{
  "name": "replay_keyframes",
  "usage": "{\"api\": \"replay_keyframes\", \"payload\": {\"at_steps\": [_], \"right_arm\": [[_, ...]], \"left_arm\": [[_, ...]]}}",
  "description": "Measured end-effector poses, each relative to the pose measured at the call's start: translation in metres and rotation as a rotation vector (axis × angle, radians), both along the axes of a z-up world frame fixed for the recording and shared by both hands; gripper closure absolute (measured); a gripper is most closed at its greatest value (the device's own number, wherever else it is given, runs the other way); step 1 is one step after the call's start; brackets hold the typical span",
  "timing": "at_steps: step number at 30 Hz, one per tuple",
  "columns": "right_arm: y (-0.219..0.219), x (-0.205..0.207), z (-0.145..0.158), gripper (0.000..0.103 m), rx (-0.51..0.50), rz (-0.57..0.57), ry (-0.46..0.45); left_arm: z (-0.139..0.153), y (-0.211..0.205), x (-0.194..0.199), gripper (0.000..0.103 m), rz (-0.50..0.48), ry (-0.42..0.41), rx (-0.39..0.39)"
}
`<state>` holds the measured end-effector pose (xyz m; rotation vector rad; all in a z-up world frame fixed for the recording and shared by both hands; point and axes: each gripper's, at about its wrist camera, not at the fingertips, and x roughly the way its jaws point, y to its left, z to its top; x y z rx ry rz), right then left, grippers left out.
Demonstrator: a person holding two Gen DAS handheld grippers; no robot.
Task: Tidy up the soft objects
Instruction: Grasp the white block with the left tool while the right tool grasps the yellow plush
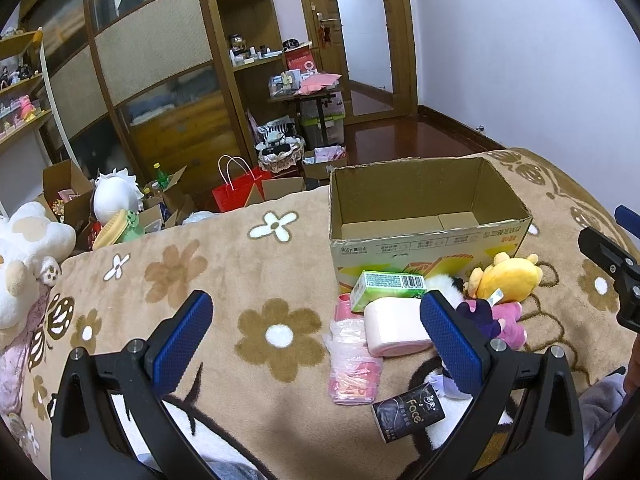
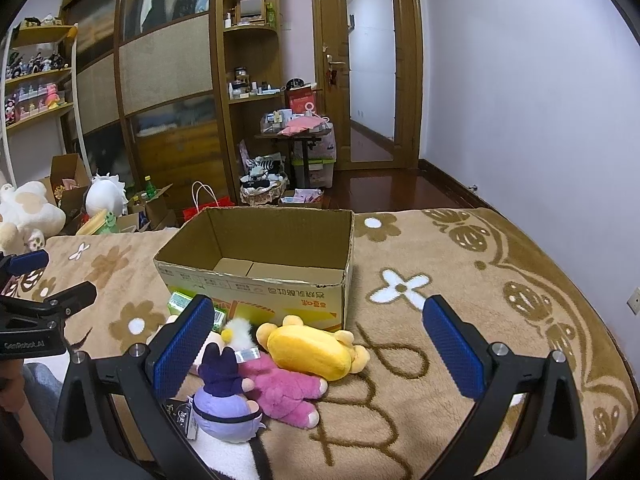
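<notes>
A broad stretch of bare floral blanket (image 1: 224, 280) lies to the left, running back to the bed's far edge. The left claw (image 1: 316, 320) hangs over it with its blue pads spread wide, holding nothing. Just right of that clear patch sit a pink wrapped pack (image 1: 352, 364), a pink roll (image 1: 396, 326), a green carton (image 1: 386, 288) and a black tissue pack (image 1: 408, 410). Behind them stands the open cardboard box (image 2: 256, 276), its inside bare. Touching its front wall lie a yellow plush (image 2: 312, 350), a pink plush (image 2: 280, 388) and a purple plush (image 2: 224, 396). The right claw (image 2: 318, 334) hovers above them, spread, gripping nothing. Further right the blanket is open up to the wall.
</notes>
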<state>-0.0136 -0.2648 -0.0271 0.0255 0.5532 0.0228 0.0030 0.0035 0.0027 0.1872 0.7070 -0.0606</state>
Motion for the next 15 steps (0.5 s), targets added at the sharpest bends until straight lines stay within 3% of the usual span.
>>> {"api": "replay_keyframes", "payload": {"at_steps": [15], "right_arm": [[0.000,0.015,-0.018,0.000,0.028,0.003,0.038]], "left_arm": [[-0.007,-0.002,0.031,0.001,0.024,0.042,-0.030]]}}
